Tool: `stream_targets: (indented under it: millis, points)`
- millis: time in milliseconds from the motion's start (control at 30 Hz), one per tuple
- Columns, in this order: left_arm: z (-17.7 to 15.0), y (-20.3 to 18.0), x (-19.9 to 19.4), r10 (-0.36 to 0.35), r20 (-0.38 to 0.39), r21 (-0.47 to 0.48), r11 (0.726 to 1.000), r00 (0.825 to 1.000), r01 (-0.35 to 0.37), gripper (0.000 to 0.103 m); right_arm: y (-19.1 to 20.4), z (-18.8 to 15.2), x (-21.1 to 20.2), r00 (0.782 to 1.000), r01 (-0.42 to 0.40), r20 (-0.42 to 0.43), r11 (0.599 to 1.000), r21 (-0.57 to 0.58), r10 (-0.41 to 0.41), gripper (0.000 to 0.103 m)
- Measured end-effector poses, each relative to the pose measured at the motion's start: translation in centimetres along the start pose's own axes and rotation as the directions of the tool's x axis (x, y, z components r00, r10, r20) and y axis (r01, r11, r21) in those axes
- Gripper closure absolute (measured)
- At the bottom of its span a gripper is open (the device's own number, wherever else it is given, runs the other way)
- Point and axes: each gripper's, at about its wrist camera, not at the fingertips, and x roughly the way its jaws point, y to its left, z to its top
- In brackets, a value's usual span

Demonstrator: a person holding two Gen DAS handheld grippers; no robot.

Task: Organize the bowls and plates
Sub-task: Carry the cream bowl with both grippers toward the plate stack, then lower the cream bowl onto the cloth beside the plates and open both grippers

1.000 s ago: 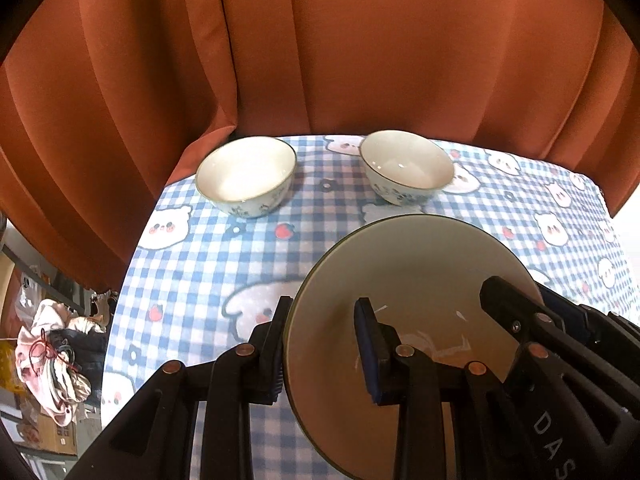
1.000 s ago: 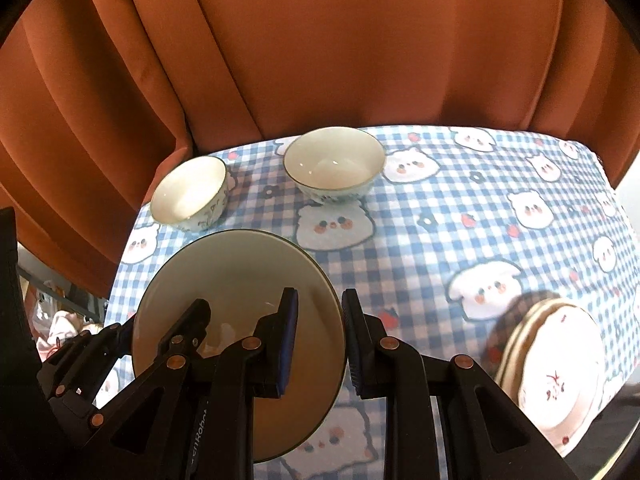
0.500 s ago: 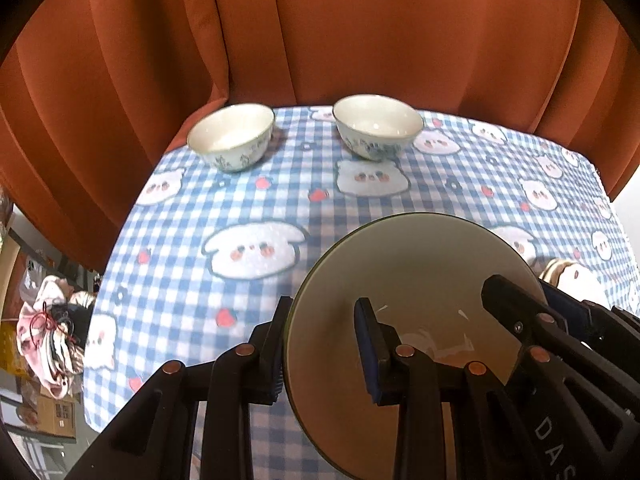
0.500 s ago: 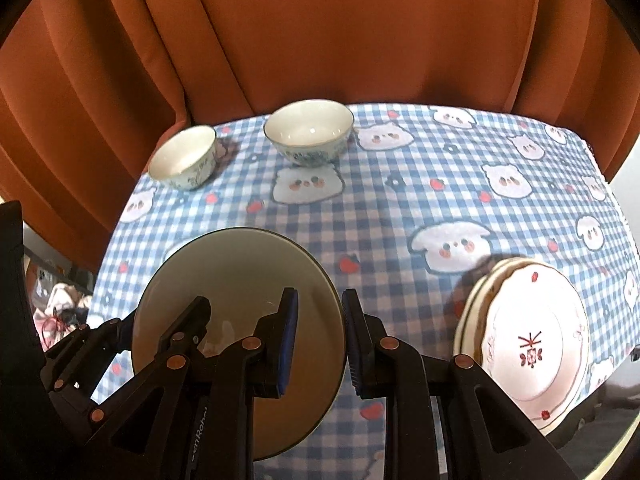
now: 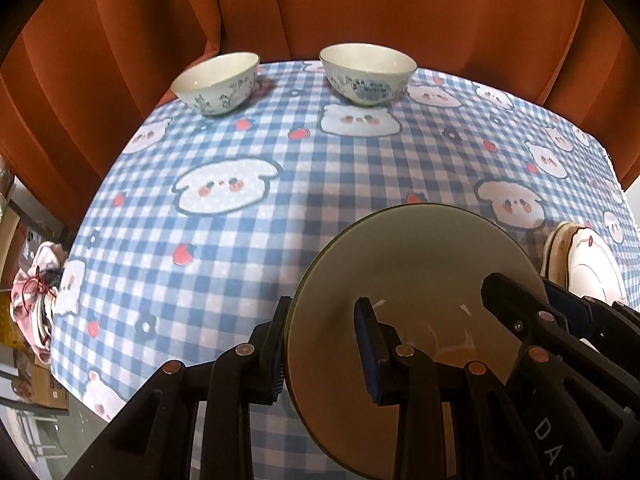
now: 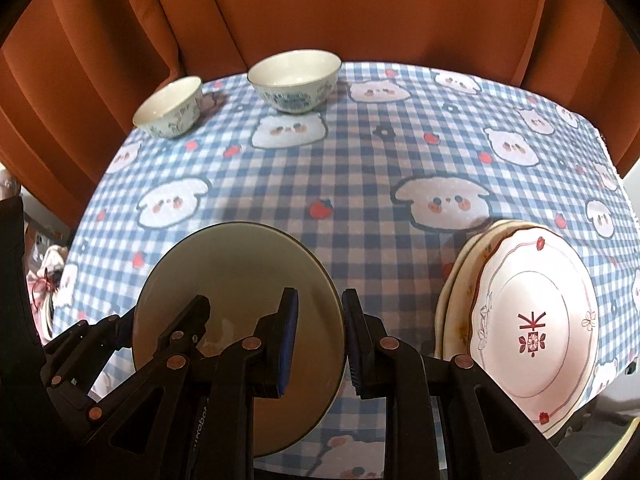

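Both the left gripper [image 5: 320, 344] and the right gripper [image 6: 320, 336] clamped the plain plate [image 6: 240, 276] by opposite rims — not yet on the plate stack [image 6: 532, 320], two bowls [image 6: 294, 80] unstacked.

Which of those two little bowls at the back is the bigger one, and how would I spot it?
Start at the blue checked tablecloth and follow it to its far edge, by the rust-orange curtain. Two white bowls stand there apart; the bigger white bowl is the right-hand one, wider, with a denser blue pattern than the smaller white bowl.
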Motion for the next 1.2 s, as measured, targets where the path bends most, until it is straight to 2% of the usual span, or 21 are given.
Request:
stream_targets:
  millis: [200,367,467,533,567,600,633,700,733,767,833,1000,1200]
  points:
    - [-0.6,-0.9,1.1,0.015,-0.006,-0.017,1.000,1.000,-0.015,0.073,-1.1,-0.5,1.2,1.000,-0.004,-0.016,1.000,-0.026,0.004,0.077]
    - [-0.8,-1.4,1.1,0.041,0.017,-0.016,0.999,0.999,-0.040,0.073,-1.6,-0.5,1.7,1.000,-0.025,-0.015,0.999,-0.035,0.025,0.077]
    - [-1.0,-1.6,1.0,0.039,0.015,-0.009,0.999,0.999,-0.039,0.070,-1.8,-0.6,1.8,0.999,-0.034,-0.020,0.999,-0.034,0.033,0.077]
    - [-1.0,-1.7,0.9,0.031,0.014,-0.008,0.999,0.999,-0.031,0.066,-1.9,-0.6,1.8,0.999,-0.036,-0.026,0.999,-0.036,0.035,0.077]
    - [-1.0,-1.8,0.8,0.029,0.014,-0.008,1.000,0.999,-0.029,0.061,-1.9,-0.6,1.9,0.999,-0.039,-0.030,0.998,-0.039,0.038,0.077]
    - [-1.0,-1.8,0.7,0.029,0.016,-0.008,1.000,0.999,-0.029,0.050,-1.9,-0.6,1.9,0.999,-0.044,-0.034,0.998,-0.043,0.043,0.077]
    - [-1.1,-1.8,0.5,0.032,0.021,-0.009,0.999,0.999,-0.032,0.046,-2.0,-0.6,1.9,0.998,-0.047,-0.036,0.998,-0.047,0.045,0.076]
    - [-1.1,-1.6,0.1,0.031,0.030,-0.019,0.999,0.999,-0.030,0.036,-2.0,-0.5,1.6,0.999,-0.038,-0.033,0.998,-0.059,0.036,0.073]
    - [-1.1,-1.4,-0.1,0.025,0.035,-0.028,0.999,0.999,-0.024,0.032,-1.9,-0.4,1.5,0.999,-0.034,-0.027,0.997,-0.063,0.032,0.062]
    - [-1.1,-1.3,-0.3,0.023,0.040,-0.035,0.999,0.999,-0.022,0.023,-2.0,-0.4,1.3,1.000,-0.025,-0.019,0.998,-0.063,0.024,0.054]
    - [-1.0,-1.1,-0.7,0.018,0.043,-0.037,0.999,0.999,-0.016,0.018,-2.2,-0.2,0.9,0.999,-0.032,-0.011,0.998,-0.057,0.031,0.039]
    - [-0.5,-0.5,-1.8,0.017,0.064,-0.050,0.999,0.998,-0.014,0.016,-1.9,0.2,-0.2,0.999,-0.043,0.007,0.997,-0.067,0.044,0.037]
    - [0.3,0.8,-2.8,0.004,0.079,-0.066,0.998,0.997,0.002,0.016,-1.1,1.2,-1.4,0.999,-0.033,0.040,0.997,-0.068,0.035,0.029]
